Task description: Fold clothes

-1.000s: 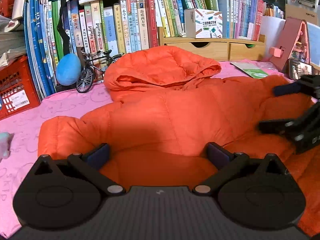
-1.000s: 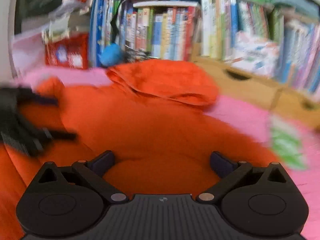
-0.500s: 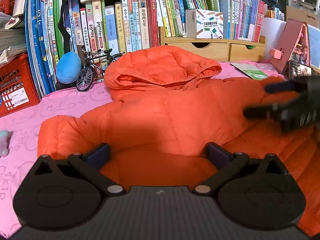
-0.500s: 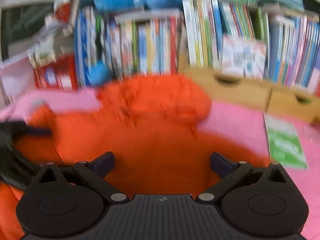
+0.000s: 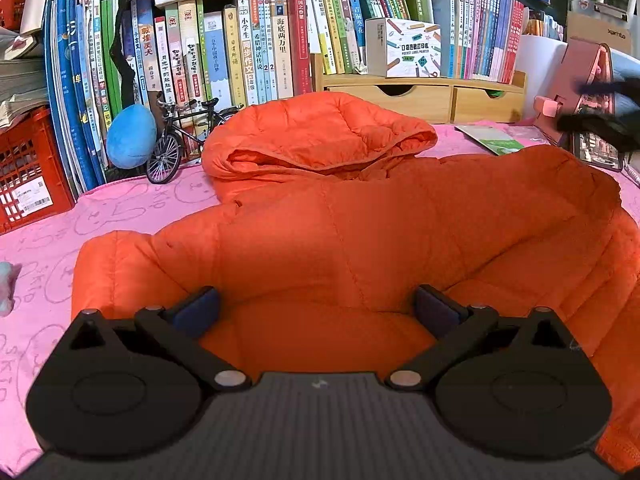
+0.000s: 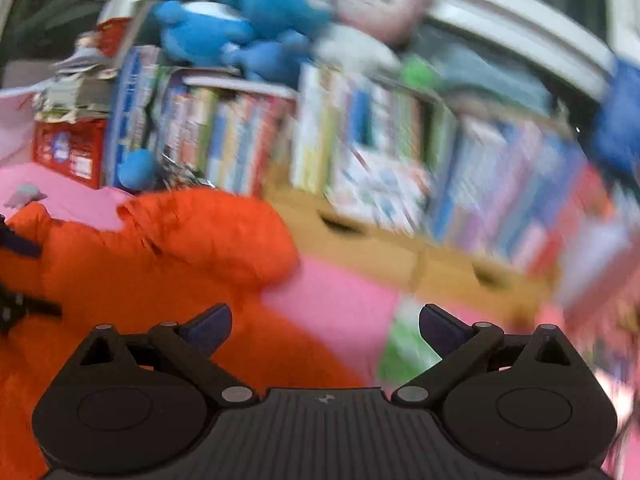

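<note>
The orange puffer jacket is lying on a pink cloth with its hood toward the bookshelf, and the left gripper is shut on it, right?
Not quite. The left gripper is open, its fingers spread over the orange puffer jacket, as the left wrist view shows. The rest holds.

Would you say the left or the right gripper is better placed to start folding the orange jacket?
Left, probably. The left gripper hangs open right over the orange jacket near its left sleeve. The right gripper, also open, points past the jacket's edge at the pink cloth, its view motion-blurred.
</note>
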Tool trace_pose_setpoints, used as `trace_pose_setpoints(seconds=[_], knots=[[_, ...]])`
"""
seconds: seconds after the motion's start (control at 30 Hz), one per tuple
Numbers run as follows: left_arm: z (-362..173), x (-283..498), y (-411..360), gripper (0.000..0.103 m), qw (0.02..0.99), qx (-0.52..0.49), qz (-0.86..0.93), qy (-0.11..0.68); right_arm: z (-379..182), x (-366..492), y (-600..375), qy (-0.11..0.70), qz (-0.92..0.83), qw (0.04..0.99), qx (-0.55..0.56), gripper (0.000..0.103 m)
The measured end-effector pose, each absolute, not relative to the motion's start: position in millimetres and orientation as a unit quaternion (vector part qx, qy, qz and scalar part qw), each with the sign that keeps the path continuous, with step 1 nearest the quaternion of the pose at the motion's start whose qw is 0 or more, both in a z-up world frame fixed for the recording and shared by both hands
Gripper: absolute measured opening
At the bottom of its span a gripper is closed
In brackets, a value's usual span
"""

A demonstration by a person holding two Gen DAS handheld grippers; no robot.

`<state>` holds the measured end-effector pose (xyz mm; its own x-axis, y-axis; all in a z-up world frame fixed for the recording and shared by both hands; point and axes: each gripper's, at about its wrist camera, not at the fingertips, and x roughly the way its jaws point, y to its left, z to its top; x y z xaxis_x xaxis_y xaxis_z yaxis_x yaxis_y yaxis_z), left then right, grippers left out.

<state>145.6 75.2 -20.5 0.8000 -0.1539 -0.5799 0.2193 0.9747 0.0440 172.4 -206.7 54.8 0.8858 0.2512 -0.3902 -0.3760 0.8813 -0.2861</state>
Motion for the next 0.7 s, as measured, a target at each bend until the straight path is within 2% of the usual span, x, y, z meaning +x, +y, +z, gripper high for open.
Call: trace_pose_setpoints(seconds=[0.2,0.43,0.47,0.53,0.57,0.6,0.7], knots=[[-22,146,75,0.103,0.947,0.054,-0.098,0.300,35,259,-112,0.208,0.195,0.935,-0.209,0.101],[-22,145,75,0.103,0.948,0.054,-0.095,0.300,-6,297,-34,0.254,0.251,0.887,-0.294,0.099],[-22,145,75,0.103,0.948,0.054,-0.093,0.301,-11,304,-30,0.266,0.246,0.886,-0.289,0.092],[-23,146,75,0.103,0.948,0.053,-0.093,0.301,-19,315,-24,0.287,0.235,0.886,-0.278,0.056],[-23,146,75,0.103,0.947,0.053,-0.092,0.302,-17,317,-26,0.286,0.222,0.894,-0.265,0.015],[-23,146,75,0.103,0.947,0.054,-0.092,0.302,-16,318,-29,0.285,0.208,0.901,-0.253,0.009],[-23,147,72,0.103,0.947,0.060,-0.088,0.302,1,303,-42,0.232,0.188,0.925,-0.234,0.009]])
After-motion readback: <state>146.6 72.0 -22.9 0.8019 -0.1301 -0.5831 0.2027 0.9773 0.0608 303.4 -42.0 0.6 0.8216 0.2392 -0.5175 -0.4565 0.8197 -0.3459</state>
